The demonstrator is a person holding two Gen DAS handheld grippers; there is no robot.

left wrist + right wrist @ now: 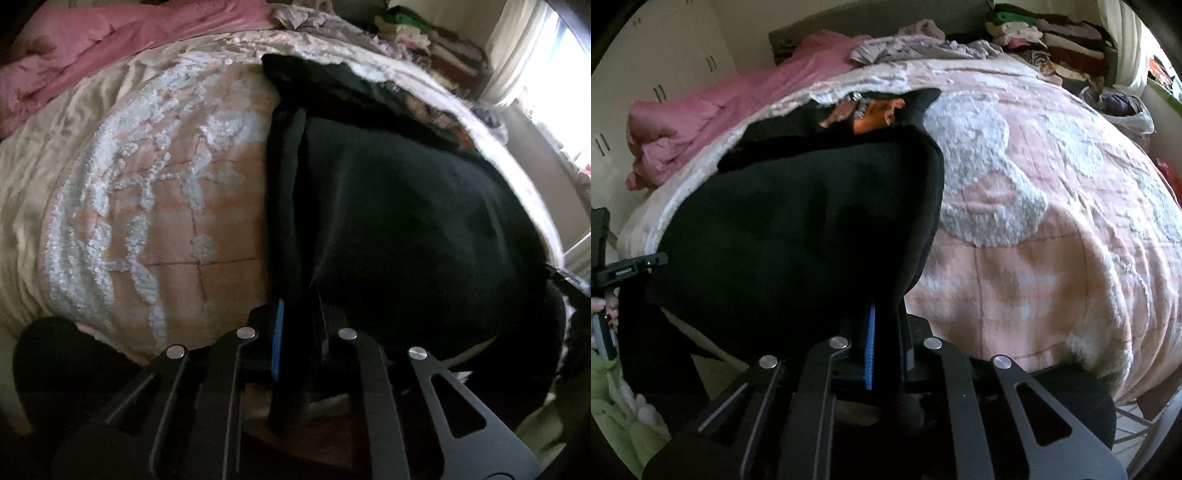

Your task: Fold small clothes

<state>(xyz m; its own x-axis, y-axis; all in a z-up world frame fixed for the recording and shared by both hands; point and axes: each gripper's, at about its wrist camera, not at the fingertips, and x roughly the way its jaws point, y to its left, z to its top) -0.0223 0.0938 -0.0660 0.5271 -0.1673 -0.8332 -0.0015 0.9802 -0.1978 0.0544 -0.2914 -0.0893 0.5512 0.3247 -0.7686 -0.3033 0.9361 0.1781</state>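
Both tools clamped tight on the near hem of the black garment (388,206), one corner each. Left gripper (295,332) low centre of its frame, jaws nearly together with a fold of dark cloth pinched against the blue pad. Right gripper (886,332) likewise, low centre, cloth bunched between its pads. Garment draped across the pink and white bedspread (1052,221), far edge toward the upper middle of both views, near edge lifted off the bed.

Risks from here: thin bite at each corner (only a little cloth visible in the jaws), so likely to slip under a quick pull. Uneven travel of the two hands, and a skewed fold. Bunched layers possibly caught double, dragging the underside along.
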